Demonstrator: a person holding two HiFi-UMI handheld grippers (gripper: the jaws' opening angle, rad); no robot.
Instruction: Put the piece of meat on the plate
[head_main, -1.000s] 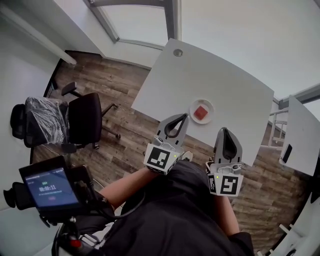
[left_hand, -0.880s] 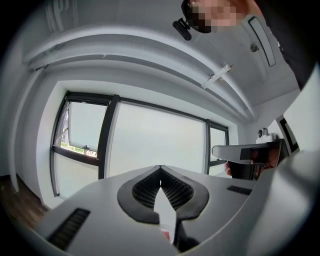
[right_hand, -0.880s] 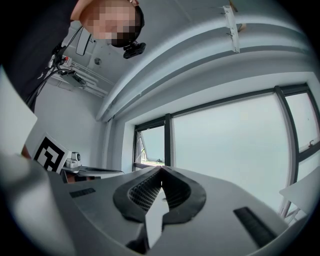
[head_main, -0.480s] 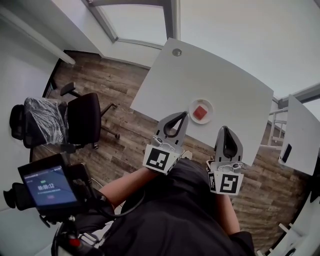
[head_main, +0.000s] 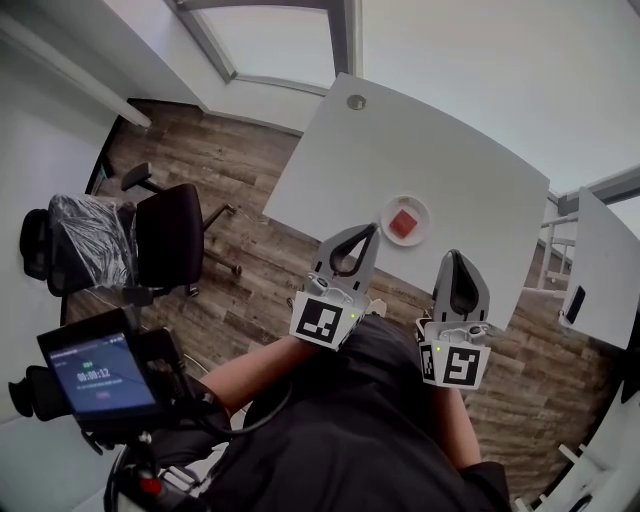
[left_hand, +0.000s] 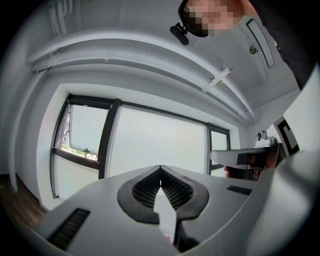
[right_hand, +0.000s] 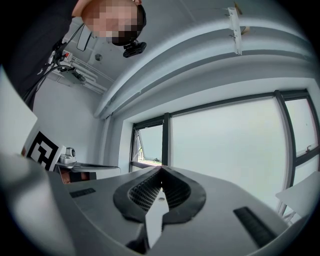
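White table (head_main: 430, 150) over a wood floor (head_main: 225, 180); meat on the plate, both of your grippers closed and empty.
Head view: the red piece of meat (head_main: 403, 224) lies on the small white plate (head_main: 418, 209), right of centre near the table's lower edge. Your left gripper (head_main: 371, 229) is at lower centre, tip near the plate but apart from it; your right gripper (head_main: 456, 255) is to its right, at the table's edge. A black office chair (head_main: 170, 240) stands at left, and a timer screen (head_main: 95, 378) sits at lower left. Left gripper view: the jaws meet at their tips, nothing between them, with a large window (left_hand: 155, 145) behind. Right gripper view: the jaws are likewise pressed together on nothing, facing the window.
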